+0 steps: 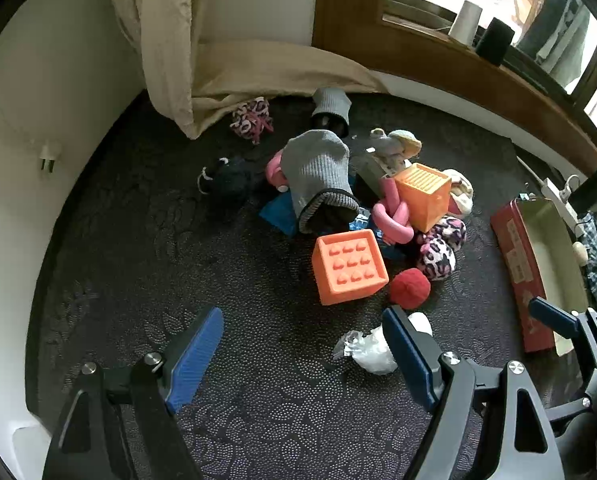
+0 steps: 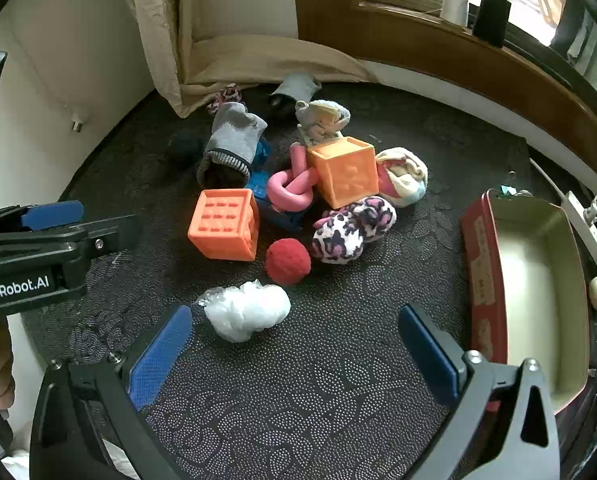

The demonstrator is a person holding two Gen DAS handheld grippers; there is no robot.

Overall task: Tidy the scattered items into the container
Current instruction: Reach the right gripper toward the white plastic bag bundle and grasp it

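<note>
A heap of items lies on the dark mat: two orange cubes (image 2: 224,229) (image 2: 346,170), a red ball (image 2: 287,261), a white plastic wad (image 2: 247,310), a pink knotted toy (image 2: 290,189), leopard-print socks (image 2: 352,228) and grey socks (image 2: 232,140). The red container (image 2: 538,280) with a cream inside stands empty at the right. My right gripper (image 2: 294,344) is open and empty, just short of the white wad. My left gripper (image 1: 302,344) is open and empty in front of the nearer cube (image 1: 348,266); the wad (image 1: 368,350) lies by its right finger.
A beige curtain (image 2: 202,56) hangs down to the mat at the back. A wooden window sill (image 2: 458,48) carries a white cup and a black cylinder. A white power strip (image 2: 582,216) and checked cloth lie behind the container. White walls bound the left side.
</note>
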